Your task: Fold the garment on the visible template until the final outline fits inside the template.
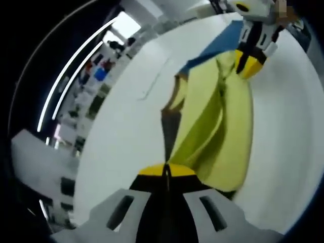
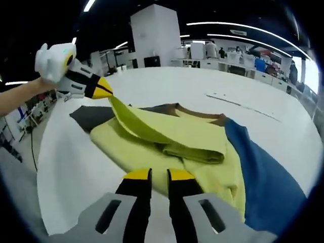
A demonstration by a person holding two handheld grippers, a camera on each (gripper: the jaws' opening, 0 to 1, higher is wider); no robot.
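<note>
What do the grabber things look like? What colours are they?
Each gripper has two pale grey arms with slots, turning black, then ending in bright yellow tips. See the left gripper and the right gripper in their own views. In the right gripper view, the left one has a rounded white body bearing a yellow ring. No sleeve shows.

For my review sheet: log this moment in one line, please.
phase: mid-fold | left hand-held gripper: shut on yellow fabric garment, edge lifted | right hand-held gripper: open | surface: white table

Bright ceiling strip lights point(image 2: 238, 26) glare overhead; left gripper view motion-blurred, fisheye edges bent, bkgd soft.
</note>
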